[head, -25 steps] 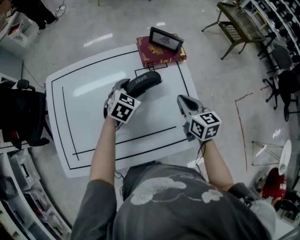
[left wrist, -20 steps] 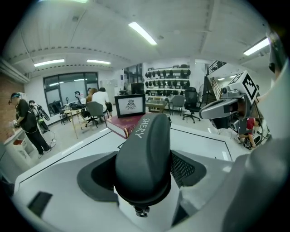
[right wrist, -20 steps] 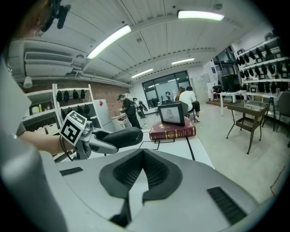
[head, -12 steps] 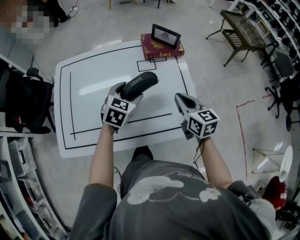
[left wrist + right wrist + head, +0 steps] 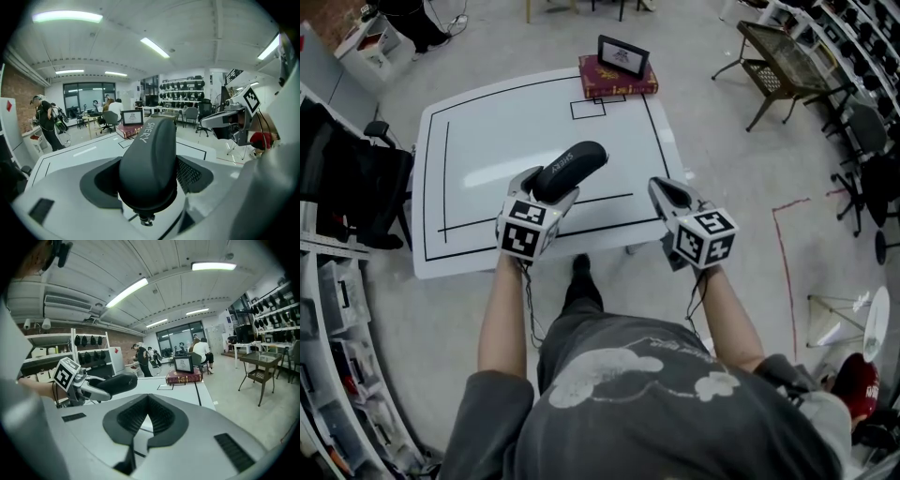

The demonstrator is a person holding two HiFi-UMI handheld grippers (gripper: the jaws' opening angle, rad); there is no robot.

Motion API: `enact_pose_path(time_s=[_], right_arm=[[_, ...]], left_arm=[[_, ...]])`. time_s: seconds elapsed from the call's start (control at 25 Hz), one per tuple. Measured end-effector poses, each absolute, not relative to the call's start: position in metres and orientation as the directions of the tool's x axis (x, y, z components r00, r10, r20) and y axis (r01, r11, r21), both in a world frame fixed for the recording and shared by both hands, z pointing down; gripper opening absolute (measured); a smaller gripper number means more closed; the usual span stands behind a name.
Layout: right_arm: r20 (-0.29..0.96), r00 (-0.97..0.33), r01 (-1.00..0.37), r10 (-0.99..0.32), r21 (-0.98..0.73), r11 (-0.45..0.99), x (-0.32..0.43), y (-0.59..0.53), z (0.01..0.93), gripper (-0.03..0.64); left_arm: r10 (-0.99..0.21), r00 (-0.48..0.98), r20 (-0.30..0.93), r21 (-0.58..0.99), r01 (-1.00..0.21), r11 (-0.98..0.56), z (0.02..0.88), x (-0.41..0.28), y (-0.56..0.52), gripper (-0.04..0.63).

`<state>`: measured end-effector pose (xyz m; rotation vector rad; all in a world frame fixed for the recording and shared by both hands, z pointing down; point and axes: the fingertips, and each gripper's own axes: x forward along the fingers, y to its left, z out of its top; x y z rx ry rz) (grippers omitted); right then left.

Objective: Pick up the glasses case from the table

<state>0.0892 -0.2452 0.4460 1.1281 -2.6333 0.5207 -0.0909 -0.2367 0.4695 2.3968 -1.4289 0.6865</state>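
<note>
My left gripper [image 5: 546, 185] is gripping the glasses case [image 5: 574, 167], jaws wide; my right gripper [image 5: 662, 189] is hanging closed, empty. Both are coming nearer over the desk [image 5: 487, 141] than before.

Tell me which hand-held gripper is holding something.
The left hand-held gripper: its jaws clamp the black glasses case, held above the white table. The right hand-held gripper has its jaws shut on nothing.
</note>
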Motion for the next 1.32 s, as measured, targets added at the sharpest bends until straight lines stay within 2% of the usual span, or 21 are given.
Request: enact_pose_path(time_s=[0.68,1.32], right_arm=[[0.324,-0.7,-0.712,-0.637,-0.246,0.657,0.14,-0.105,0.442,-0.001],[0.333,-0.725,-0.685,-0.603,-0.254,0.683,0.113,-0.072,0.448,-0.002]], left_arm=[[-0.798,0.354,0.487,-0.025,-0.908,-0.418,0.444,-0.052,-0.074,0.344],[-0.811,0.343,0.474,0.0,-0.921,-0.39,0.443,-0.066,-0.014,0.344]])
